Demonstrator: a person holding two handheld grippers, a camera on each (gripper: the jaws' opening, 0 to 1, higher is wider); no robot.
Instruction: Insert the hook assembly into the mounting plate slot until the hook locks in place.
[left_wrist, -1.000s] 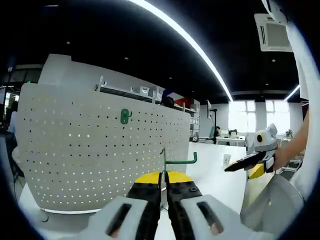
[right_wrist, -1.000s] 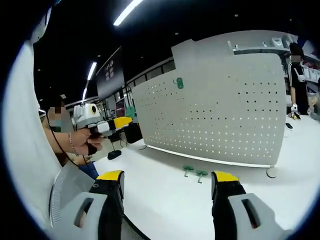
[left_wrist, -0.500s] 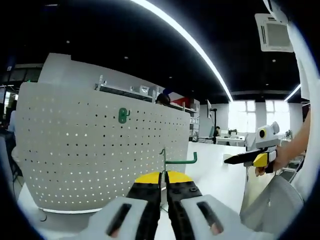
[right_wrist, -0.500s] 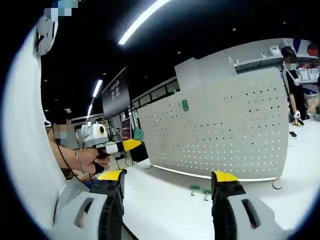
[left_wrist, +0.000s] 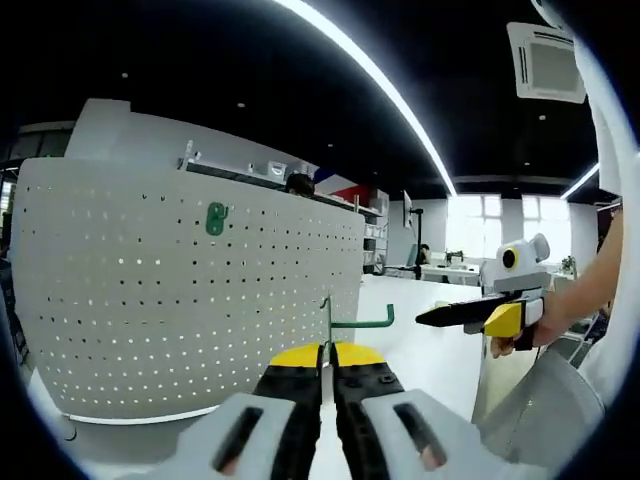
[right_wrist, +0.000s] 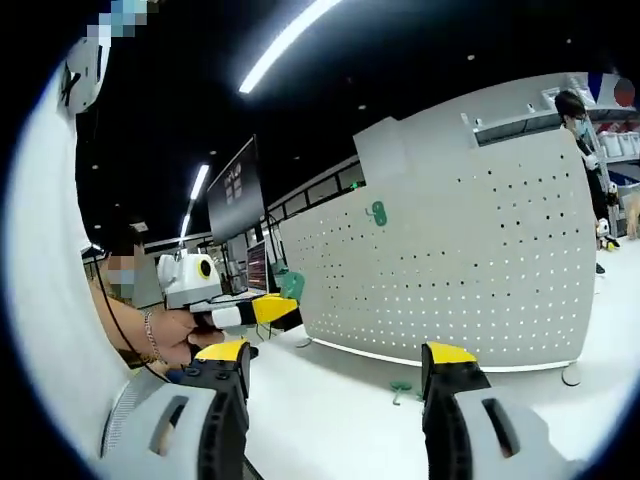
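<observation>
A white perforated mounting plate (left_wrist: 180, 290) stands upright on the white table, with one green hook (left_wrist: 215, 218) hanging in its upper holes. My left gripper (left_wrist: 327, 375) is shut on a green wire hook assembly (left_wrist: 350, 322), held in front of the plate's right end. The right gripper (left_wrist: 480, 312) comes in from the right, held in a hand. In the right gripper view the plate (right_wrist: 470, 260) fills the right half with the hung hook (right_wrist: 378, 213) on it. My right gripper (right_wrist: 335, 365) is open and holds nothing. The left gripper (right_wrist: 235, 312) shows at the left.
Loose green hooks (right_wrist: 403, 390) lie on the white table (right_wrist: 340, 410) in front of the plate. A person (right_wrist: 585, 150) stands behind the plate at the far right. A dark screen (right_wrist: 235, 190) hangs at the back left. Shelving rises behind the plate.
Both views have shifted with the hands. The plate looks nearer in the left gripper view. The right gripper has swung further in toward the held hook; its view has tilted upward.
</observation>
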